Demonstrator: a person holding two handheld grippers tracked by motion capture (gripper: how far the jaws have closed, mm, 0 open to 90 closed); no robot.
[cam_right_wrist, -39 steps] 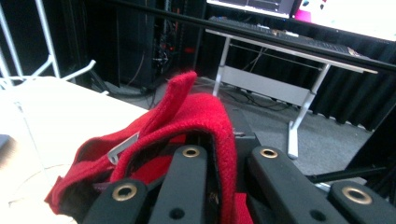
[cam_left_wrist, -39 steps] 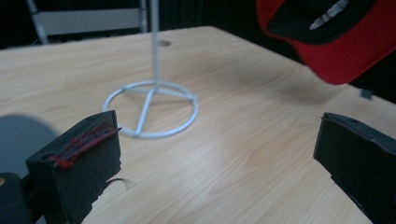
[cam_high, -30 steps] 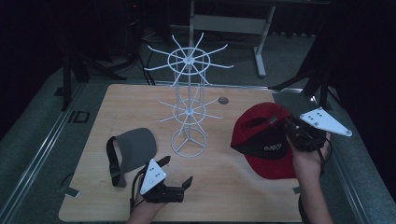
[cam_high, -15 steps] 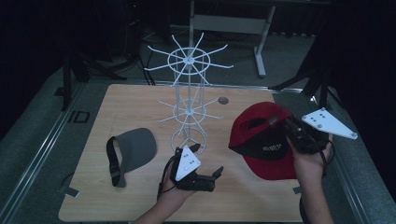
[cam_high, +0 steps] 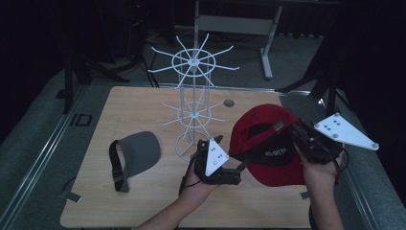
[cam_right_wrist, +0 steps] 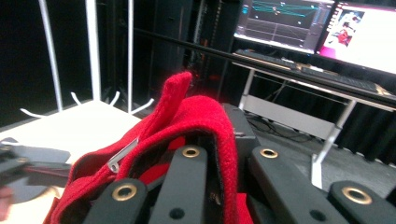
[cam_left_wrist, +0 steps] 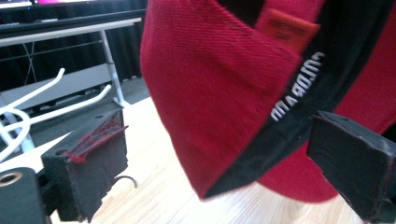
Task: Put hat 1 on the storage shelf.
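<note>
The red baseball cap was held off the desk near its right edge, crown opening facing the person. The right hand-held gripper was clenched on the cap's rear rim, red fabric pinched between its jaws in the right gripper view. The left hand-held gripper was released, jaws spread to either side of the cap's lower rim in the left gripper view; the rim lay directly ahead, between them. White lettering on the black sweatband appeared inverted and could not be read reliably. A grey visor lay near the left edge, beside the white wire rack.
</note>
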